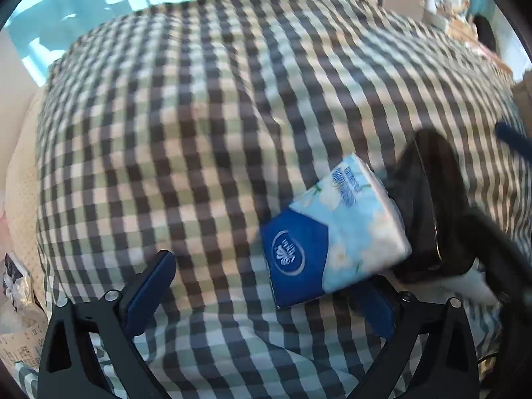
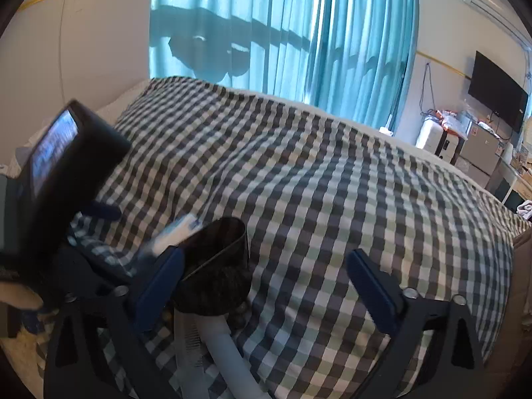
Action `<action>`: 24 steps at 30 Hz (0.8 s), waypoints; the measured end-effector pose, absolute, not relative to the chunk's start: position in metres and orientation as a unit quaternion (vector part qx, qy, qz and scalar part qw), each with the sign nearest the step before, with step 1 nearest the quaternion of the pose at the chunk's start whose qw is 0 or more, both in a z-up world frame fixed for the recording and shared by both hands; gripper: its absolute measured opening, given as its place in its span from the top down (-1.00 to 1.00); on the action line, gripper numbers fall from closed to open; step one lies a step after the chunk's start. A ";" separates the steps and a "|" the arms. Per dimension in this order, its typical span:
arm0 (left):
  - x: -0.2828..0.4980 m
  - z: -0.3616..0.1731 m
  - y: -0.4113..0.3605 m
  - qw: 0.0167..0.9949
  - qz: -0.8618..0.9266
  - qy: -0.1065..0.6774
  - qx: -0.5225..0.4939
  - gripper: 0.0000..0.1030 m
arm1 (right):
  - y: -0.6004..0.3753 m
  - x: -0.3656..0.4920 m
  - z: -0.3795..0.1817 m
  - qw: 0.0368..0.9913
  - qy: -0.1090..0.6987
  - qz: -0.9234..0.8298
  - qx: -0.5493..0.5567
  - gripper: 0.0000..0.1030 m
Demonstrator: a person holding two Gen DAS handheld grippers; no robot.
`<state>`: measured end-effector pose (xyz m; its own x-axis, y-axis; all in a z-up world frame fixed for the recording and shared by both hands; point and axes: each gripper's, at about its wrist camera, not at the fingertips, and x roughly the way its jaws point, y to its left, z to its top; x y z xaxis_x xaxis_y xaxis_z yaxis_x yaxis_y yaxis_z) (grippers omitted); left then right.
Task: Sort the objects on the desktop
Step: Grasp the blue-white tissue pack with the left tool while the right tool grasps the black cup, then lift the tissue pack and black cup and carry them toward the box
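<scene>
A blue and white tissue pack (image 1: 335,232) lies on the checkered cloth (image 1: 212,126), leaning against a black dustpan-like scoop (image 1: 422,206). My left gripper (image 1: 266,289) is open, just short of the pack; the right finger sits under the pack's near edge. In the right wrist view my right gripper (image 2: 266,282) is open and empty over the cloth (image 2: 332,183). The black scoop (image 2: 222,242), a dark brush head (image 2: 216,289) with a white handle (image 2: 216,339) and the tissue pack (image 2: 173,236) lie by its left finger. The left gripper's body shows at the left (image 2: 66,166).
Blue curtains (image 2: 282,33) hang behind the bed. A TV (image 2: 498,89) and cluttered shelves (image 2: 465,139) stand at the right. Packaged items (image 1: 16,299) lie off the cloth's left edge. A blue gripper finger (image 1: 512,139) shows at the right.
</scene>
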<state>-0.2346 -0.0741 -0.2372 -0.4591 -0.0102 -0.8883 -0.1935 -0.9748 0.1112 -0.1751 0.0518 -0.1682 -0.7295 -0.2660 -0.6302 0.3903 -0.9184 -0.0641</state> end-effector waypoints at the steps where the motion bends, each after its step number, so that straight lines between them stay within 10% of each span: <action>1: -0.232 -0.236 -0.074 0.052 0.852 0.095 -0.513 -0.71 | 0.055 -0.176 -0.172 0.181 0.090 -0.922 0.329 -0.41; 9: -0.209 -0.230 -0.045 0.055 0.871 0.148 -0.466 -0.40 | 0.060 -0.162 -0.188 0.217 0.085 -0.907 0.352 0.62; 11: -0.201 -0.226 -0.037 0.068 0.880 0.155 -0.444 -0.35 | 0.061 -0.158 -0.189 0.221 0.081 -0.907 0.350 0.67; 13: -0.199 -0.229 -0.036 0.080 0.875 0.143 -0.455 0.57 | 0.066 -0.154 -0.186 0.227 0.063 -0.909 0.343 0.82; 24: -0.154 -0.186 -0.052 0.059 0.903 0.053 -0.422 0.63 | 0.103 -0.130 -0.167 0.215 0.006 -0.924 0.316 0.88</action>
<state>-0.1539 -0.0518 -0.1865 -0.6365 0.0614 -0.7688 -0.1515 -0.9874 0.0465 -0.1302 0.1031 -0.1670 -0.7080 -0.3942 -0.5859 0.4021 -0.9071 0.1244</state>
